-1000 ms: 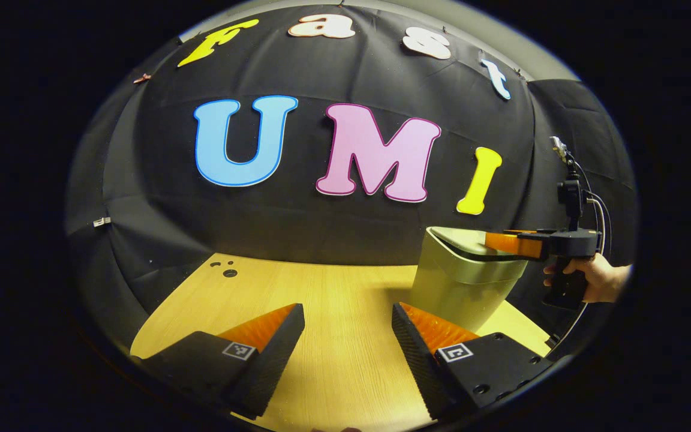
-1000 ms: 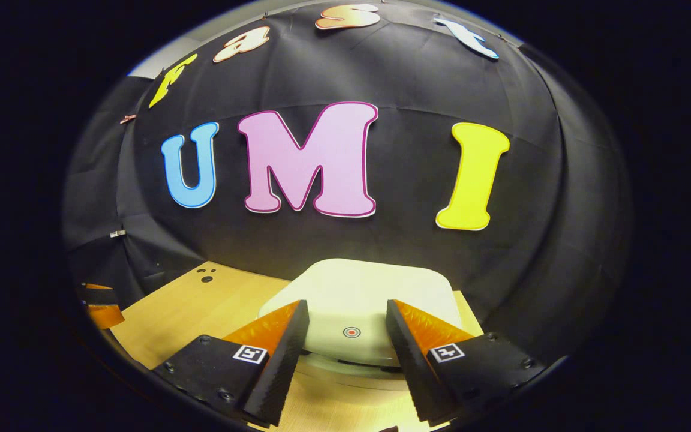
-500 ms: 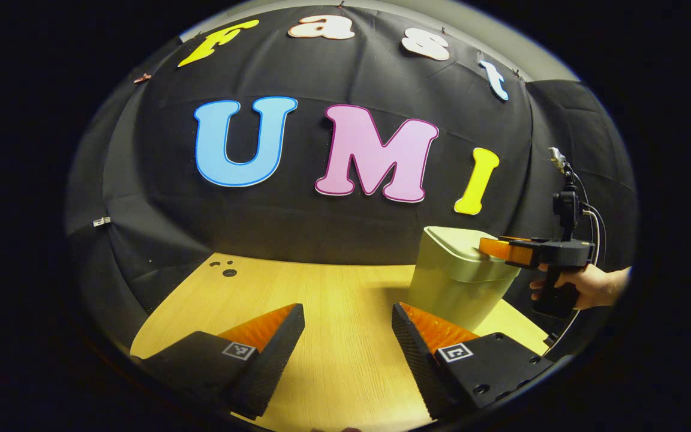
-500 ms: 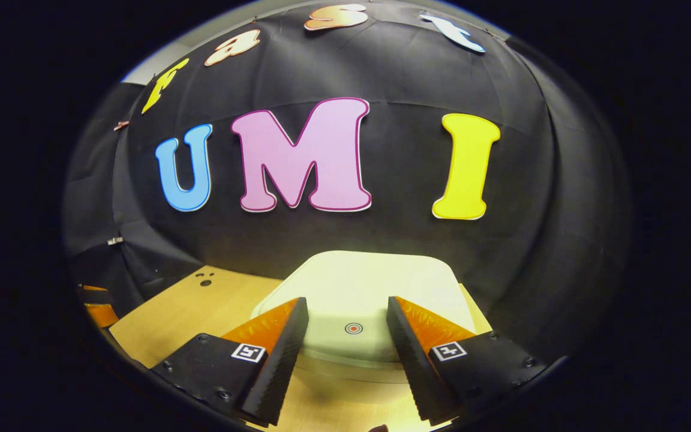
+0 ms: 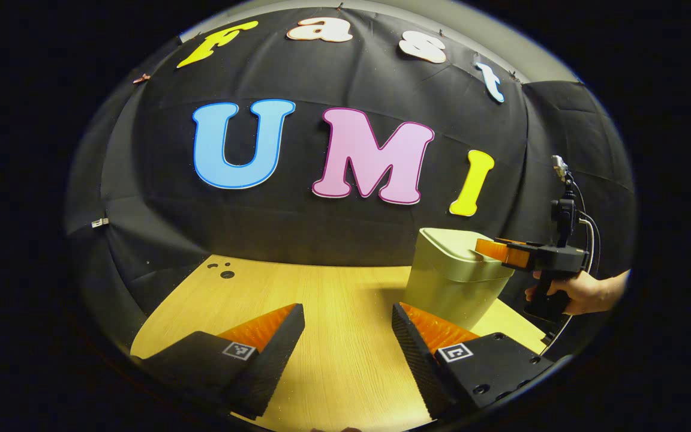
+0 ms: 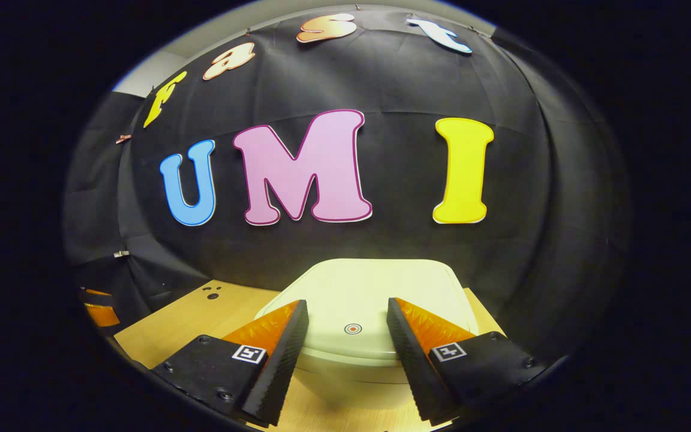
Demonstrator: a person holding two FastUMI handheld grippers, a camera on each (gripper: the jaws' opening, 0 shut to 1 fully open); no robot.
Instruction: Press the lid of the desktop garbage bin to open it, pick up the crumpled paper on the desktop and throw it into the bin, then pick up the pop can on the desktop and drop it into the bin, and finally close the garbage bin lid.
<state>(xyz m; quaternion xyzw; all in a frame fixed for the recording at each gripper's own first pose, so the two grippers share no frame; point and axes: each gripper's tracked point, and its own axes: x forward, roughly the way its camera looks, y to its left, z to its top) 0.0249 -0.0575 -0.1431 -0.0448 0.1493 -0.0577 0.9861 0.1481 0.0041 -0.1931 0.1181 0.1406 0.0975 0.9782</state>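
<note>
Right gripper view — bin lid (image 6: 375,294) shut, jaws apart.

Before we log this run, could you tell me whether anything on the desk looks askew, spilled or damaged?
Nothing stands out: the bin stands upright on the desk, its lid flat and shut, with no spill or damage visible.

A light wooden worktop (image 5: 333,300) with a fine straight grain runs back to a wall of black cloth (image 5: 345,234), which hangs in soft folds and wraps round both sides of the booth. A few small dark holes (image 5: 225,273) sit near the worktop's far left corner. Above the cloth's top edge shows a strip of pale wall (image 5: 501,42).
</note>
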